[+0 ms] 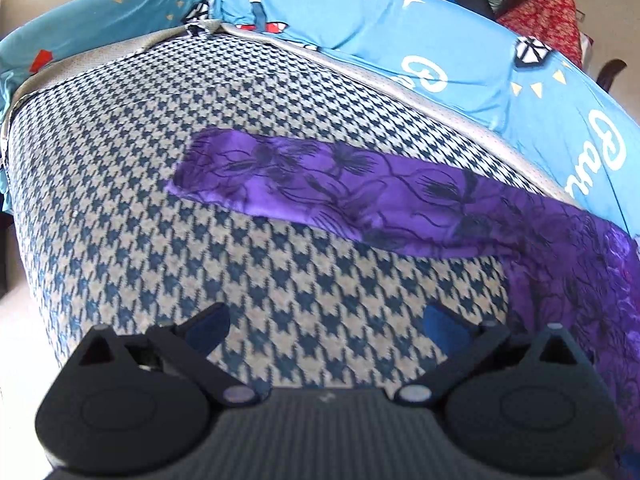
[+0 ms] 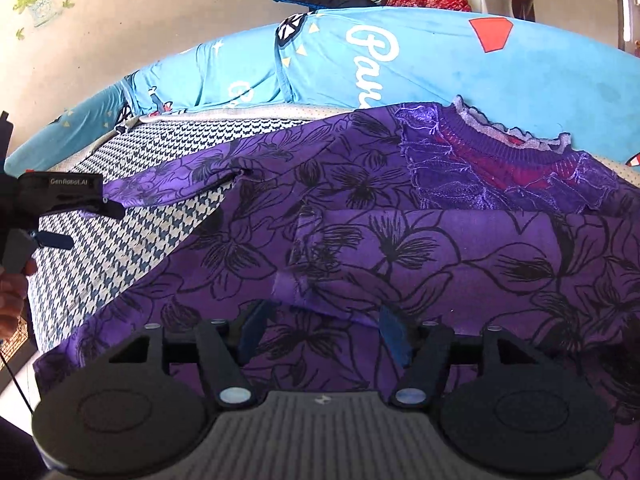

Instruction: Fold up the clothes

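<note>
Purple flowered top [image 2: 400, 248] lies flat on the houndstooth cover [image 1: 160, 200] of the bed, neckline [image 2: 512, 148] at 12 o'clock toward the blue sheet [image 2: 440, 64]. One sleeve [image 1: 304, 180] stretches out to 9 o'clock, unfolded. The other sleeve appears already laid across the chest, cuff [image 2: 304, 256] near centre; so, by my reading, one sleeve fold is in and the outstretched sleeve and body folds remain. Left gripper [image 1: 326, 330] hovers over bare cover, jaws spread, holding nothing. Right gripper [image 2: 324, 334] sits low over the lower body of the top, jaws spread, no cloth pinched that I can see. Hem and right side are cut off by the frame.
</note>
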